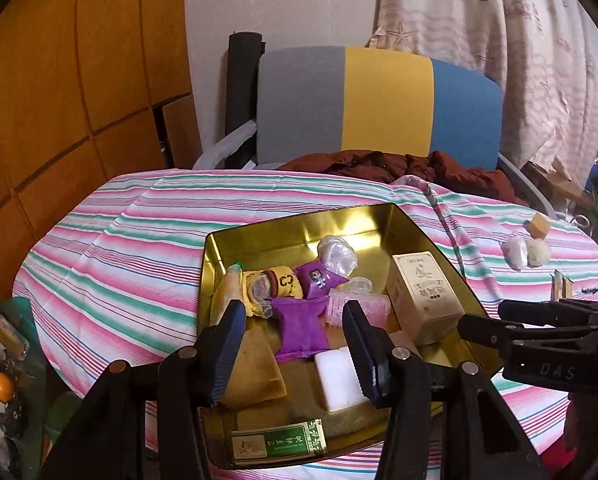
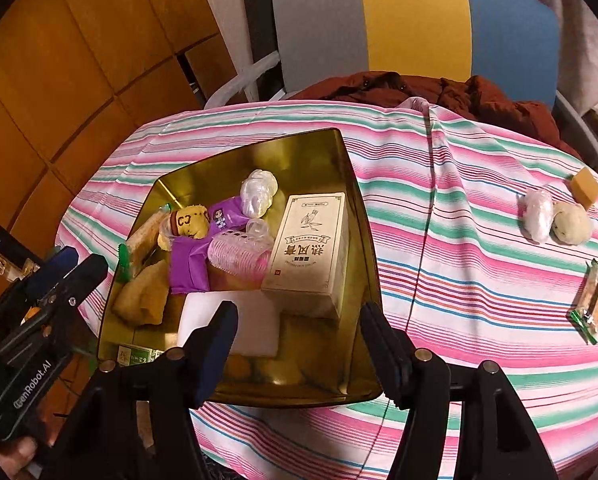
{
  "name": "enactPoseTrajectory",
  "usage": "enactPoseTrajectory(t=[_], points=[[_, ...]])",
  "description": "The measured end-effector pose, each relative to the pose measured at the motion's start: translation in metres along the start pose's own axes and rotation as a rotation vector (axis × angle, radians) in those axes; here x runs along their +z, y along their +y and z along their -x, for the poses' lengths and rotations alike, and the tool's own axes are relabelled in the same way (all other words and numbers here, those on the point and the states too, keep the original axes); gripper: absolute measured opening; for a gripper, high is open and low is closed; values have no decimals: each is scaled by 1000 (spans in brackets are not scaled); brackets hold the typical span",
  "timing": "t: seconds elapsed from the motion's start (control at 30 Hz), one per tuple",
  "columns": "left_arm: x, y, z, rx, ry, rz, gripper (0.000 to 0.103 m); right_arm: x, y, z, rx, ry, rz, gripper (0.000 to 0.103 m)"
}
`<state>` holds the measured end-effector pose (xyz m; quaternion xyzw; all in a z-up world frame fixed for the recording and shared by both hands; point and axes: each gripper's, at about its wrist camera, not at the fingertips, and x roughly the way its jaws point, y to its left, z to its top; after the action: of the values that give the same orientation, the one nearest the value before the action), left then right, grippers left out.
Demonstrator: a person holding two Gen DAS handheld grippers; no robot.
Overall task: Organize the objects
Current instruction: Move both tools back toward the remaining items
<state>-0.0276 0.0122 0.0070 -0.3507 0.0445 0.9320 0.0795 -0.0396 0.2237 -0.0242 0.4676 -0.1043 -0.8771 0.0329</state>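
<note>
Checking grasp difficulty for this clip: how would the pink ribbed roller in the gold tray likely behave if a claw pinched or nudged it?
The pink ribbed roller is a cylinder lying on its side, so a nudge would probably roll it. It looks hollow and translucent, likely light and somewhat squashable. It rests against the purple pouch and cream box in the gold tray, which may check rolling.

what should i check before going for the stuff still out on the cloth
1. Right gripper open and empty: ok.
2. Left gripper open and empty: ok.
3. Loose items clear of each other: not ok, the white wrapped bundle touches the pale round ball.
4. Yellow block and green-edged packet unobstructed: ok.
5. Room left in the gold tray: ok, far end bare.
6. Cream box stable: cannot tell.
</note>
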Motion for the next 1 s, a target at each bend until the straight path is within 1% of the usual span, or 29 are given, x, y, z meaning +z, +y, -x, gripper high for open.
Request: enactPoseTrajectory(t=[0.17,0.7,1.0], points=[[-1,-8,4,15,-17,-42,51,-2,-5,3,5,-12,-18,65],[2,-31,10,11,-35,-122,51,-4,-26,14,4,-48,-66,68],[2,-44,11,5,-40,-163,51,-2,-50,20,-10,-63,-112,68]])
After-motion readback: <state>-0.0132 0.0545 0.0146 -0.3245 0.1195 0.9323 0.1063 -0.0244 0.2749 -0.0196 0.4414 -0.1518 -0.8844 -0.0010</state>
